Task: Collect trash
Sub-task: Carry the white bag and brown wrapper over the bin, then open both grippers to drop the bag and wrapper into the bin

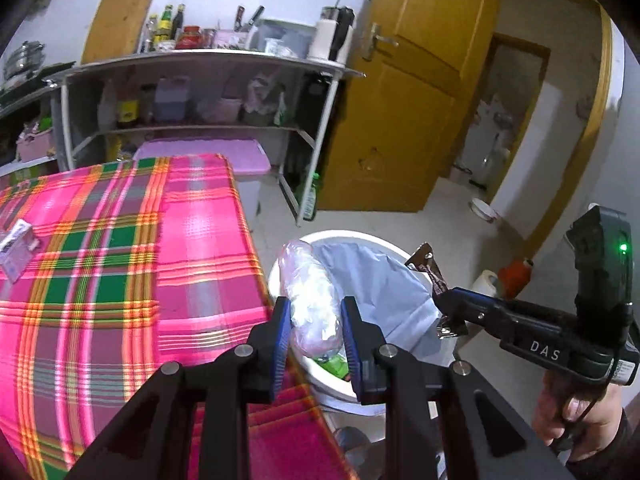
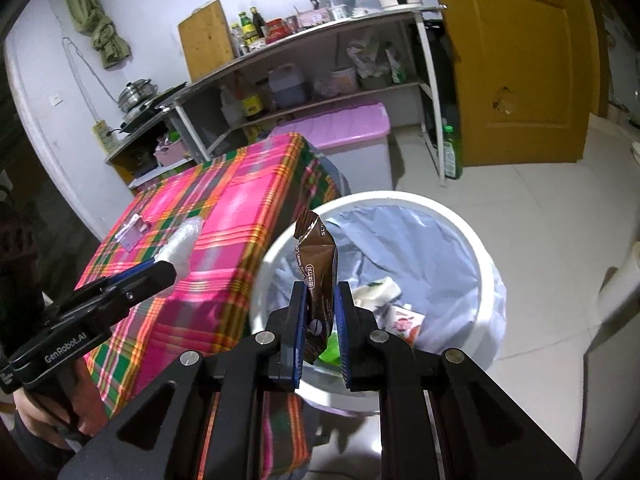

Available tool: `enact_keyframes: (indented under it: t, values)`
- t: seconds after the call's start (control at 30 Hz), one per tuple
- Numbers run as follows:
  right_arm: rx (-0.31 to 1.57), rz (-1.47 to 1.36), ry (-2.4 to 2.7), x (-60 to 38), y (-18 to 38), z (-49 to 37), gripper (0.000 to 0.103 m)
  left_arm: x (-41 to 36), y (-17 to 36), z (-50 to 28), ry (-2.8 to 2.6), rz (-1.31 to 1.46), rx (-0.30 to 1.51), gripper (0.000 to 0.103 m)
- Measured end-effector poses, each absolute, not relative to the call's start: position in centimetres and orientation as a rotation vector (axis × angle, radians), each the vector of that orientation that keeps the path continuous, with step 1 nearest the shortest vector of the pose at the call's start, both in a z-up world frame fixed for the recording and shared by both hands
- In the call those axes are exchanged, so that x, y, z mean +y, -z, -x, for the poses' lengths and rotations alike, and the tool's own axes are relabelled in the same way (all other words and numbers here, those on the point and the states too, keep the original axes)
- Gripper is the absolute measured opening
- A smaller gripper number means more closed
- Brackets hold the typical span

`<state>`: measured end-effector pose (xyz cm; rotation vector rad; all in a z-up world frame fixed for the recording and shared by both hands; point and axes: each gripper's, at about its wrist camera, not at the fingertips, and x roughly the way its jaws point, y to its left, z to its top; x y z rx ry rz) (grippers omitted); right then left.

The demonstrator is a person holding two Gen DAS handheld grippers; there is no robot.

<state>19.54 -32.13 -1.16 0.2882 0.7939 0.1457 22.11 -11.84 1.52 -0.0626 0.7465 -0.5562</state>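
My left gripper (image 1: 314,312) is shut on a crumpled clear plastic bag (image 1: 308,288) and holds it over the near rim of a white trash bin (image 1: 340,240) with a pale blue liner. My right gripper (image 2: 320,300) is shut on a brown snack wrapper (image 2: 316,264) and holds it above the same bin (image 2: 472,240). The bin holds some trash (image 2: 400,312). The right gripper also shows in the left wrist view (image 1: 452,304), and the left gripper with its bag shows in the right wrist view (image 2: 160,272).
A table with a pink plaid cloth (image 1: 120,260) stands left of the bin, with a small purple box (image 1: 16,248) on it. Behind are a metal shelf (image 1: 200,92), a pink-lidded bin (image 2: 352,128), a green bottle (image 2: 452,152) and a yellow door (image 1: 420,80).
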Motion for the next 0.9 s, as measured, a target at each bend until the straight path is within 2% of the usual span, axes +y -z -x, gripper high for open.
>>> enact_keyframes:
  t: [0.37,0.43,0.53,0.57,0.9]
  values:
    - [0.833,-0.305,-0.112,-33.7,3.1,-20.6,0.017,-15.6,1.3,-24.8,0.595,0.037,0.815,0.026]
    - [0.837,-0.301,-0.109,-33.8,3.3,-20.7,0.025,-15.9,1.8,-25.2,0.597,0.039,0.824,0.027]
    - [0.831,-0.295,-0.112,-33.9,3.2,-20.6,0.037,-16.0,2.2,-25.4,0.607,0.057,0.832,0.033]
    - [0.83,-0.295,-0.112,-34.0,3.2,-20.6,0.037,-15.9,2.2,-25.3,0.609,0.06,0.831,0.035]
    - [0.805,-0.277,-0.125,-33.5,2.0,-20.0,0.037,-14.8,1.2,-24.3,0.597,0.073,0.8,0.035]
